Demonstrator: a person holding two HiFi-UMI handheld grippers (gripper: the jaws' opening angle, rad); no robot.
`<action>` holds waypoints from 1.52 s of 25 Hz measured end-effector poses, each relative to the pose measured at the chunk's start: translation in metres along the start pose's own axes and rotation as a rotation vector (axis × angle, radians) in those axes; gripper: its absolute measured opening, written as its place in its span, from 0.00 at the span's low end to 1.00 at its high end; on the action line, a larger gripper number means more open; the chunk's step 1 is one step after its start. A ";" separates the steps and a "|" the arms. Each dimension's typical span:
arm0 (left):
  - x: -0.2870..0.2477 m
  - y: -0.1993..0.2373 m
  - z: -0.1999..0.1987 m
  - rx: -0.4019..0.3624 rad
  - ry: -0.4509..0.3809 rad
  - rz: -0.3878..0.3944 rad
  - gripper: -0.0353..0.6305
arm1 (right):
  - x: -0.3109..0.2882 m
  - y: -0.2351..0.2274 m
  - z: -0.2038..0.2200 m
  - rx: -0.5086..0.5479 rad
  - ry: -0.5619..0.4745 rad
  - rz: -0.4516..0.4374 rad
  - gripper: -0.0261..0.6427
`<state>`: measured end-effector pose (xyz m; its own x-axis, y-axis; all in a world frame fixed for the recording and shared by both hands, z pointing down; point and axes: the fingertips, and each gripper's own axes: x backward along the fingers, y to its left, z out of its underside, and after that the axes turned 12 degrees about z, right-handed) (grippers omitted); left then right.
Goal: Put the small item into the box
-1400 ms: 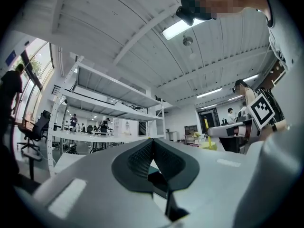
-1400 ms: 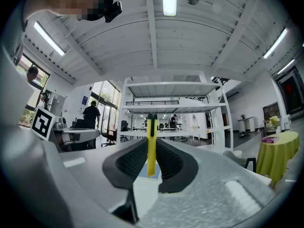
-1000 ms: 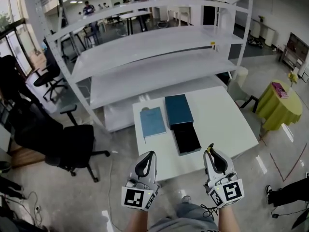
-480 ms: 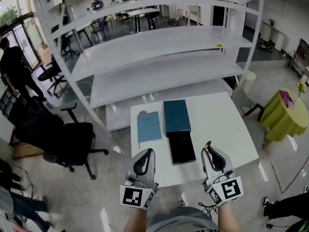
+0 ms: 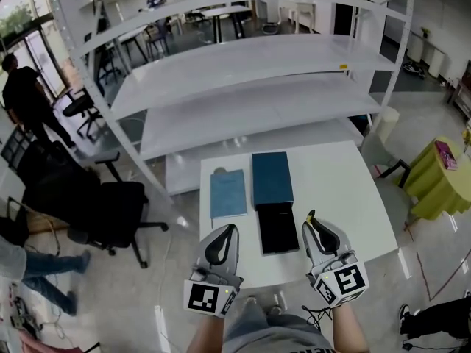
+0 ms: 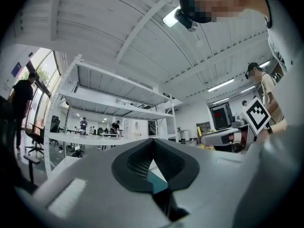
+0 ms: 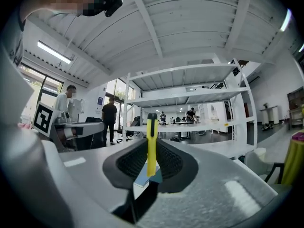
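A white table carries an open black box, with a dark teal lid just behind it and a blue notebook to the left. My right gripper hovers over the table's front edge, right of the box, shut on a thin yellow item with a black tip. In the right gripper view the yellow item stands upright between the jaws of the right gripper. My left gripper is shut with nothing in it, at the front edge left of the box; in the left gripper view its pads meet.
A tall white shelf rack stands behind the table. A black office chair is on the left, where a person in black walks. A stand with a yellow-green cloth is on the right.
Both grippers have come slightly nearer the table's front edge, the right one closing toward the box. A person in black has walked into view at the left.
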<state>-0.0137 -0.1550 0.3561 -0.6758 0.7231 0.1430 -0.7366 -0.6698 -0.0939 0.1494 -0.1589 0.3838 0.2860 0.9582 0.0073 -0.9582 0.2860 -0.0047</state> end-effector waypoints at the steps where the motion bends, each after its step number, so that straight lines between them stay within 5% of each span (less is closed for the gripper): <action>1: -0.001 0.002 0.000 -0.001 0.003 0.001 0.06 | -0.004 0.000 0.003 -0.002 0.013 -0.005 0.13; 19: -0.010 0.037 0.013 0.024 0.044 0.015 0.06 | -0.059 0.006 0.094 -0.076 0.344 -0.033 0.13; 38: 0.001 0.069 0.042 0.073 0.090 -0.005 0.06 | -0.087 0.013 0.171 -0.045 0.616 -0.034 0.13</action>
<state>-0.0642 -0.2079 0.3910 -0.6744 0.7364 0.0539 -0.7380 -0.6744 -0.0206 0.1104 -0.2398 0.5542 0.2802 0.7722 -0.5703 -0.9513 0.3031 -0.0570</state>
